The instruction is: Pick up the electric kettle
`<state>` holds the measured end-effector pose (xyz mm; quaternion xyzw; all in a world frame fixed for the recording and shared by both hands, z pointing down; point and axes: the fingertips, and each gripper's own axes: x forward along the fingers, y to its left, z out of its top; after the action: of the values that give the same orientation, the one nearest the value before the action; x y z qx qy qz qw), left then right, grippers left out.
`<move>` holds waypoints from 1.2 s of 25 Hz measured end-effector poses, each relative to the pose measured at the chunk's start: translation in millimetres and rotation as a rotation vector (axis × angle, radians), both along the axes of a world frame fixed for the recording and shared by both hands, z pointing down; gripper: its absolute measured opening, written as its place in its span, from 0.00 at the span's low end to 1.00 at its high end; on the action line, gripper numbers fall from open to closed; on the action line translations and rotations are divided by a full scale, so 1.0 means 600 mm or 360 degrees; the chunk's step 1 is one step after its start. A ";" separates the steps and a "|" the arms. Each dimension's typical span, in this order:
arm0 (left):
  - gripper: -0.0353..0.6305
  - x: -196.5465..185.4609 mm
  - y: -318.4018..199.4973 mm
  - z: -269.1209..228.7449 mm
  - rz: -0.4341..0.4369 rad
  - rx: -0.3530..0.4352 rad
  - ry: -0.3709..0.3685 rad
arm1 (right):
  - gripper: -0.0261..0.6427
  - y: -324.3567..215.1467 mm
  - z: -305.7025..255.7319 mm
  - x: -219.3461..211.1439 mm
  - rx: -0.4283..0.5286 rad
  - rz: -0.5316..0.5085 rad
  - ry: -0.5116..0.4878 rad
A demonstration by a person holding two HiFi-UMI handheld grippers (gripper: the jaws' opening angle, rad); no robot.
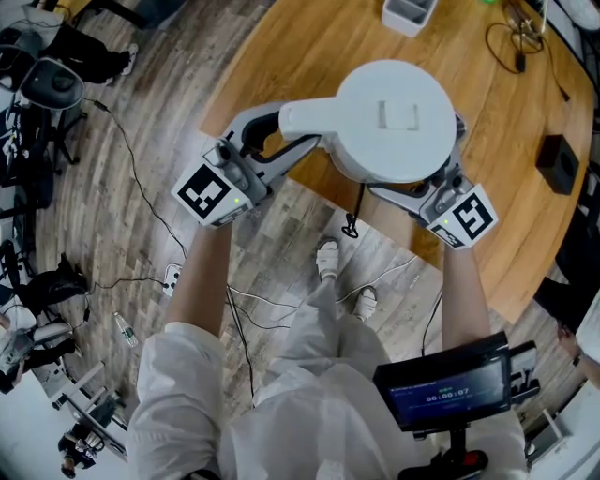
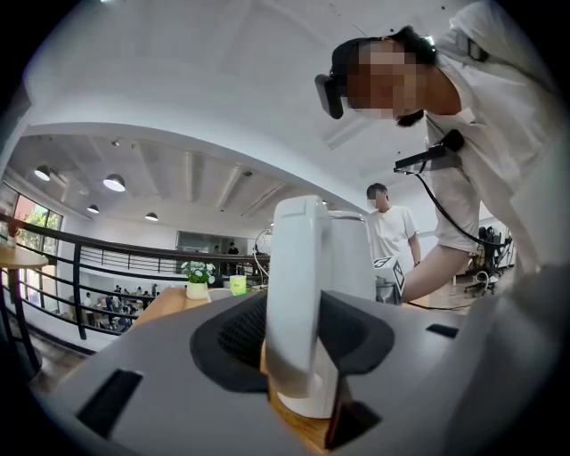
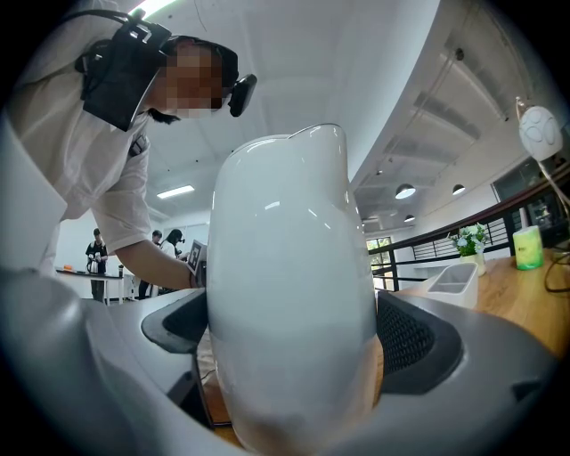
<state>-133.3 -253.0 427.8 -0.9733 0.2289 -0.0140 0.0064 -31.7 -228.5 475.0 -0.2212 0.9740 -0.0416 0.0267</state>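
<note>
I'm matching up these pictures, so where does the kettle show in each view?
Head view: kettle upper centre, seen from above, at the table edge.
Left gripper view: kettle at centre, handle foremost between the jaws.
Right gripper view: kettle body fills the centre between the jaws.
Shared landmark: the wooden table under it.

White electric kettle [image 1: 394, 117] stands upright, lid shut, at table's [image 1: 300, 37] edge.

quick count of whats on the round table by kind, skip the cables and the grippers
electric kettle: 1
white tray: 1
black box: 1
green cup: 1
potted plant: 1
total: 5
</note>
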 end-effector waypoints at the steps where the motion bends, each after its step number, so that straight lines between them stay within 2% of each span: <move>1: 0.27 0.002 0.002 0.002 0.0003 0.0009 -0.0016 | 0.89 0.000 0.001 0.000 0.0002 0.0000 -0.0003; 5: 0.25 0.003 0.004 0.009 0.0002 0.0032 -0.0046 | 0.89 0.000 0.005 0.000 0.0007 0.0001 -0.0019; 14: 0.25 0.004 0.008 -0.002 0.0013 0.0037 -0.0030 | 0.89 0.002 -0.006 0.001 0.0019 -0.0010 -0.0030; 30: 0.25 0.004 0.009 -0.005 -0.0001 0.0061 -0.0053 | 0.89 0.001 -0.004 -0.003 0.0023 -0.0026 0.0050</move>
<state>-131.0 -247.8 424.7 -0.9726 0.2293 -0.0258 0.0289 -33.7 -227.7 472.8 -0.2137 0.9763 -0.0314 0.0126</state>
